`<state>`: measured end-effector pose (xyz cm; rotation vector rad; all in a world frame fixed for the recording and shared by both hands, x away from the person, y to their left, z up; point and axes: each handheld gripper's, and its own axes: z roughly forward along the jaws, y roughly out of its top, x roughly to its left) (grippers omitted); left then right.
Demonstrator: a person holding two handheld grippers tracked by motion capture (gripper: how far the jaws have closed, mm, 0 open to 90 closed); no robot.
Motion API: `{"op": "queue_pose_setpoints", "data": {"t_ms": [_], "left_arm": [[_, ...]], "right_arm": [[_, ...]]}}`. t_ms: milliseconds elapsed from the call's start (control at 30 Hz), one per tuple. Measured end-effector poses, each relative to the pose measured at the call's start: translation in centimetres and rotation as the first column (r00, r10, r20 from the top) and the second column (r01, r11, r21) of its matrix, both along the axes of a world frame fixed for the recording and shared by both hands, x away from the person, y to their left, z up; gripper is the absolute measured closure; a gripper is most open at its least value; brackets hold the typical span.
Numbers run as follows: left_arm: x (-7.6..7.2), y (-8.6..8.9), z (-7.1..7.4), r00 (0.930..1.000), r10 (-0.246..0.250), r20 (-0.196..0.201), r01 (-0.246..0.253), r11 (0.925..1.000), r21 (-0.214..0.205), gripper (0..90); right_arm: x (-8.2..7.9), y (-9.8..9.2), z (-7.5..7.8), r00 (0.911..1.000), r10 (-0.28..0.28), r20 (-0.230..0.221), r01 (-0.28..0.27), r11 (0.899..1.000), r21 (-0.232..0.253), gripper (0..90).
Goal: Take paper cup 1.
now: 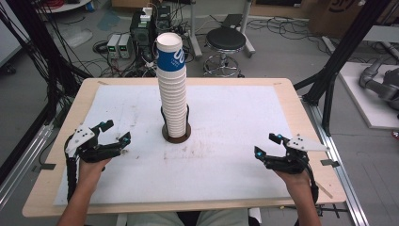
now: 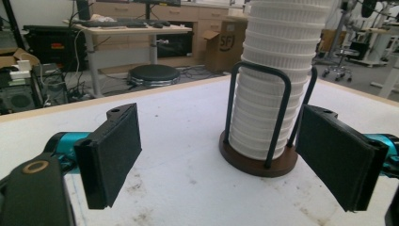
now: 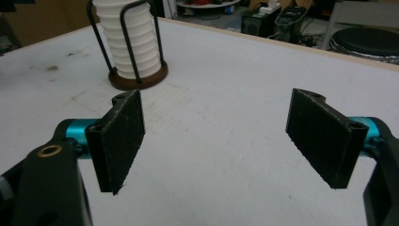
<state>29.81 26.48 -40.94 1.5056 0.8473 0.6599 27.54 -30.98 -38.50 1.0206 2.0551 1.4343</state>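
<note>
A tall stack of white paper cups (image 1: 172, 94), its top cup banded in blue, stands in a black wire holder on a round brown base (image 1: 177, 134) at the middle of the white mat. My left gripper (image 1: 116, 132) rests low at the mat's left side, open with nothing between its pads; in the left gripper view the cup stack (image 2: 275, 84) and its base (image 2: 256, 162) lie just ahead, right of centre. My right gripper (image 1: 267, 145) sits at the right side, open and holding nothing; the right gripper view has the stack (image 3: 131, 42) far off at upper left.
The white mat (image 1: 226, 122) covers a wooden table (image 1: 301, 113) with bare rims. Beyond the far edge are a black stool (image 1: 226, 42), electronic boxes (image 1: 141, 28) and cables on the floor. Black frame posts (image 1: 339, 61) flank the table.
</note>
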Motion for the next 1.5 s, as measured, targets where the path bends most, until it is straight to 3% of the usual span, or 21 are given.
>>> {"op": "queue_pose_setpoints", "data": {"t_ms": [200, 367, 600, 667, 1000, 1067, 1500], "left_arm": [[0.1, -0.1, -0.1, 1.0000, -0.006, -0.002, 0.006, 1.0000, -0.003, 14.7], [0.4, -0.6, -0.2, 0.9997, -0.022, -0.009, 0.022, 0.9997, 0.010, 14.7], [0.5, -0.9, -0.3, 0.9992, -0.037, -0.015, 0.038, 0.9990, 0.023, 14.7], [0.5, -1.0, -0.4, 0.9990, -0.042, -0.016, 0.042, 0.9988, 0.024, 14.7], [0.5, -1.1, -0.5, 0.9987, -0.045, -0.023, 0.046, 0.9986, 0.025, 14.7], [0.6, -1.1, -0.5, 0.9988, -0.045, -0.021, 0.046, 0.9985, 0.029, 14.7], [0.7, -0.9, -0.6, 0.9988, -0.041, -0.029, 0.041, 0.9989, 0.023, 14.7]], "right_arm": [[0.4, 1.5, 1.7, 0.9978, 0.062, 0.023, -0.063, 0.997, 0.033, 20.6], [2.0, 3.3, 3.9, 0.9916, 0.126, 0.028, -0.127, 0.991, 0.040, 20.6], [4.0, 5.7, 7.1, 0.9784, 0.201, 0.047, -0.203, 0.979, 0.026, 20.6], [5.2, 6.9, 8.6, 0.9713, 0.234, 0.046, -0.234, 0.972, 0.007, 20.6], [8.4, 9.9, 12.5, 0.9479, 0.316, 0.038, -0.316, 0.949, -0.005, 20.6], [9.4, 11.1, 14.1, 0.9383, 0.342, 0.049, -0.342, 0.940, -0.011, 20.6], [12.7, 15.3, 18.4, 0.9161, 0.399, 0.041, -0.397, 0.917, -0.043, 20.6]]}}
